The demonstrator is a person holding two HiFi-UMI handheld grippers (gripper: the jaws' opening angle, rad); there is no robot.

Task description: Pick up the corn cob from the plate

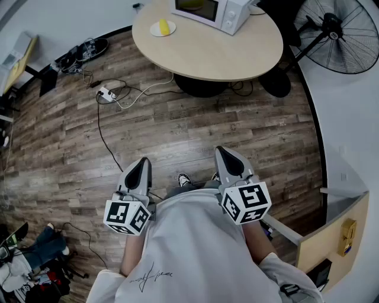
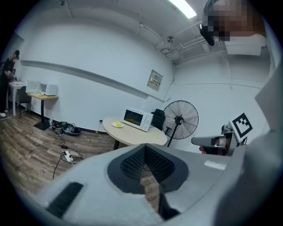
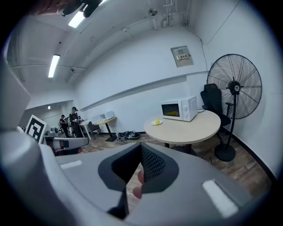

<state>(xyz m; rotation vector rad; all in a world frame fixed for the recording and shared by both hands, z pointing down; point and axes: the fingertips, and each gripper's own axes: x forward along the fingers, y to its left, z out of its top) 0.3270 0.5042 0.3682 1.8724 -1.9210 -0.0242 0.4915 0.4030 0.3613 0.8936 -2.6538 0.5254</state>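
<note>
The yellow corn cob [image 1: 163, 26] lies on a small white plate [image 1: 170, 29] at the left side of a round beige table [image 1: 207, 53], far across the room. It also shows small in the left gripper view as the corn cob [image 2: 118, 124] and in the right gripper view as the corn cob [image 3: 156, 121]. My left gripper [image 1: 142, 163] and right gripper [image 1: 224, 153] are held close to the person's body, pointing toward the table. Both are shut and hold nothing. In their own views the left gripper [image 2: 145, 146] and the right gripper [image 3: 141, 145] show jaws meeting at the tips.
A white microwave [image 1: 214, 12] stands on the table beside the plate. A black standing fan [image 1: 334, 32] is at the right of the table. A power strip with cables [image 1: 107, 93] lies on the wood floor. People stand at desks far back [image 3: 70, 118].
</note>
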